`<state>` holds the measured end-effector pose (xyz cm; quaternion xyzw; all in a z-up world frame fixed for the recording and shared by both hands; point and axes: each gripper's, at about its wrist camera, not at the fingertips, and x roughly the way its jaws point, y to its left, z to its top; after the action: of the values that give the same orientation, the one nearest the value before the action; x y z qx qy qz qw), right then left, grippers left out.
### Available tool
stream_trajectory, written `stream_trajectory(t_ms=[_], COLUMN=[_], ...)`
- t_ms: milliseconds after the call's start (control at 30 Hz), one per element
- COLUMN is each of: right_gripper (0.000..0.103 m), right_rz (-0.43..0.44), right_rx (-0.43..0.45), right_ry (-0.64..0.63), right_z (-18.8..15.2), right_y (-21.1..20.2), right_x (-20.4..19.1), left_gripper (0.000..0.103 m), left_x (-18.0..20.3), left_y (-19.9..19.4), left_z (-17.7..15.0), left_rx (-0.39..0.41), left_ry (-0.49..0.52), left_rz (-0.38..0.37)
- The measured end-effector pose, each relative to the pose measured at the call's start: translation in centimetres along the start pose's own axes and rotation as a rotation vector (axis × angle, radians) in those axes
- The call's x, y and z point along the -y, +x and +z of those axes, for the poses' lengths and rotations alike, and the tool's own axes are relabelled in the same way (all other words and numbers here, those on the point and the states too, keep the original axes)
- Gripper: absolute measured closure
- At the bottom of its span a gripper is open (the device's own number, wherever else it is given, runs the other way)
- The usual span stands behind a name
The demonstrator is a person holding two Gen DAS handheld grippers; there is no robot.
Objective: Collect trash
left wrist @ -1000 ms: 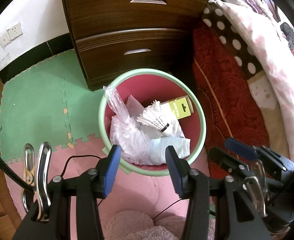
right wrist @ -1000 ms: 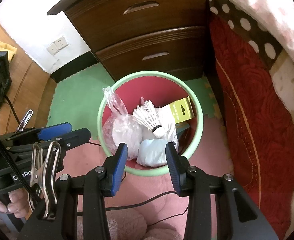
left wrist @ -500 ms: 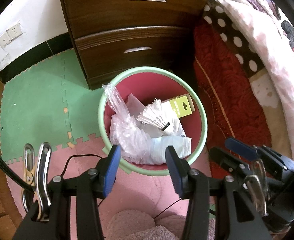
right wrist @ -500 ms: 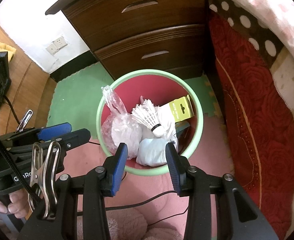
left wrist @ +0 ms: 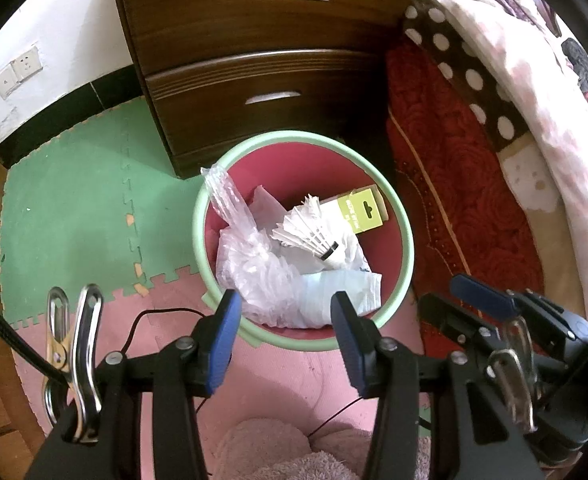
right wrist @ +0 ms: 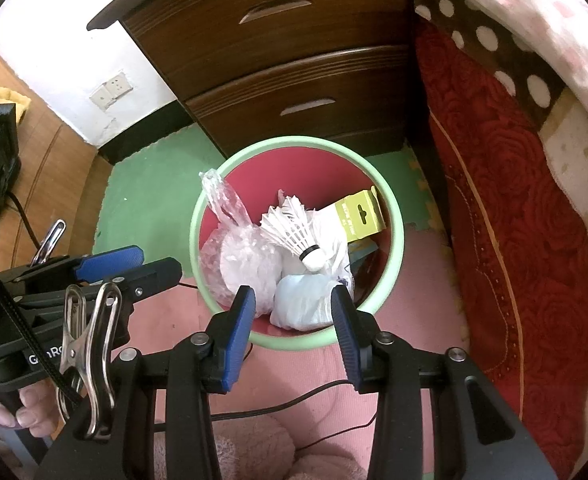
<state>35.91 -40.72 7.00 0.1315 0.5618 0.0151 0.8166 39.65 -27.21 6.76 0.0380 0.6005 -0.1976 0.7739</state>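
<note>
A round bin with a pale green rim point(left wrist: 408, 236) point(right wrist: 398, 236) and red inside stands on the floor before a dresser. In it lie a white shuttlecock point(left wrist: 308, 232) point(right wrist: 292, 234), a crumpled clear plastic bag point(left wrist: 250, 264) point(right wrist: 234, 252), a yellow-green card box point(left wrist: 364, 210) point(right wrist: 360, 218) and a light blue wad point(right wrist: 300, 304). My left gripper point(left wrist: 284, 326) hovers above the bin's near rim, open, with nothing between its blue pads. My right gripper point(right wrist: 292, 326) hangs likewise, open and empty. Each gripper shows at the side of the other's view.
A dark wooden dresser point(left wrist: 262, 60) stands behind the bin. A bed with a red cover point(left wrist: 466, 184) runs along the right. Green and pink foam mats point(left wrist: 70, 200) cover the floor, with a thin black cable point(right wrist: 294, 400) and a fluffy pink slipper point(left wrist: 270, 456) near me.
</note>
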Motion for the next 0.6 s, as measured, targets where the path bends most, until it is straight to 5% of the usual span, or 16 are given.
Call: stream_trajectory(t_ms=[600], right_gripper=[0.063], right_rz=[0.002], right_rx=[-0.001], right_ry=[-0.001], right_z=[0.00], right_y=[0.02], right_x=[0.22], left_gripper=[0.054], left_x=[0.36], left_y=[0.27], left_z=[-0.28], left_rx=[-0.007], left_ry=[0.010], left_rz=[0.010])
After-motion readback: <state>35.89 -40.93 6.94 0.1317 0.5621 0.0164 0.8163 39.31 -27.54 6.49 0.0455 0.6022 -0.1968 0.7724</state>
